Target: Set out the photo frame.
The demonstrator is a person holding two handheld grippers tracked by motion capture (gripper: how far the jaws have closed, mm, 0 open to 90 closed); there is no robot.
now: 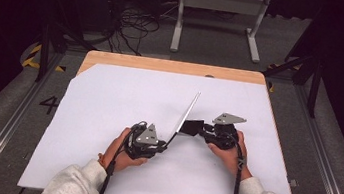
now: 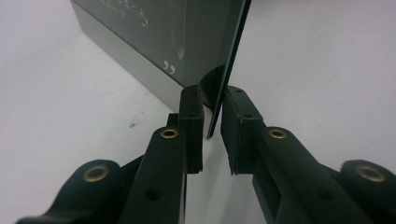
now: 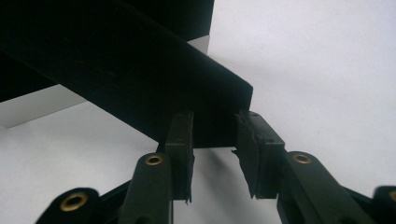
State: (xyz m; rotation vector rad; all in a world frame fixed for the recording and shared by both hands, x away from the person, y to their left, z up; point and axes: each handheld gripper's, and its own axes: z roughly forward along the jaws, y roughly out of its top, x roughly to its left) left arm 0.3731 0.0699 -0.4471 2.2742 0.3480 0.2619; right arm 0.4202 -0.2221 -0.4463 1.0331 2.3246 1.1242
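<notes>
Tabletop (image 1: 106,118): white sheet, otherwise bare.
Panel (image 1: 187,113): thin, tilted on edge at centre.
Left tool (image 1: 159,148): narrow, you're pinching the panel's lower edge.
Right tool (image 1: 191,128): clamped on a black block (image 3: 140,74) beside the panel.
Tip: keep both grips square and steady.

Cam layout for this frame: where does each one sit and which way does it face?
High view: above the person's side, looking forward and down at the white table; forearms, hands, left gripper, right gripper.
Left gripper view: along its black fingers at the thin silver flat panel held on edge.
Right gripper view: along its fingers at a black bar.
Shared: panel, table.
</notes>
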